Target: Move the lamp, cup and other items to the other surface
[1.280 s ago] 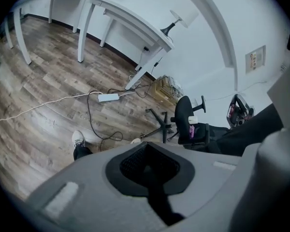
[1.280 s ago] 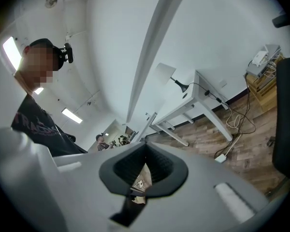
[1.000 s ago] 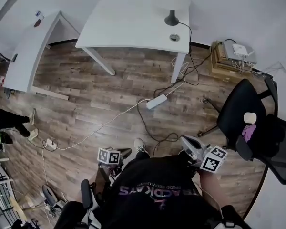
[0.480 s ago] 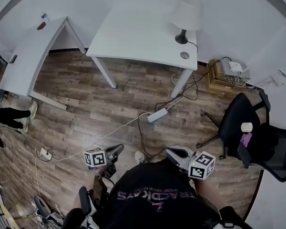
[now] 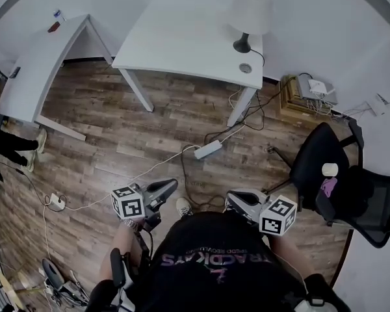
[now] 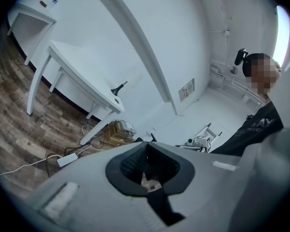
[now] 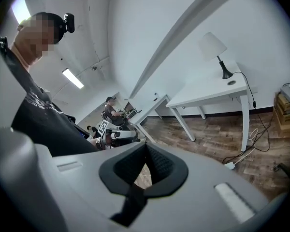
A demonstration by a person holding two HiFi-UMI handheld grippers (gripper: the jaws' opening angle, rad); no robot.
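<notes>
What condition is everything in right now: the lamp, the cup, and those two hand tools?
lamp: upright on the white table, cord attached; lit or not, cannot tell.
cup: resting on the black chair, beside a purple item.
left gripper: fingers shut, nothing held.
right gripper: fingers shut, nothing held.
power strip: lying on the floor, cables attached.

You see a lamp (image 5: pixel 247 17) with white shade and black base on a white desk (image 5: pixel 182 41), above a brown wood-plank floor (image 5: pixel 117 142).
</notes>
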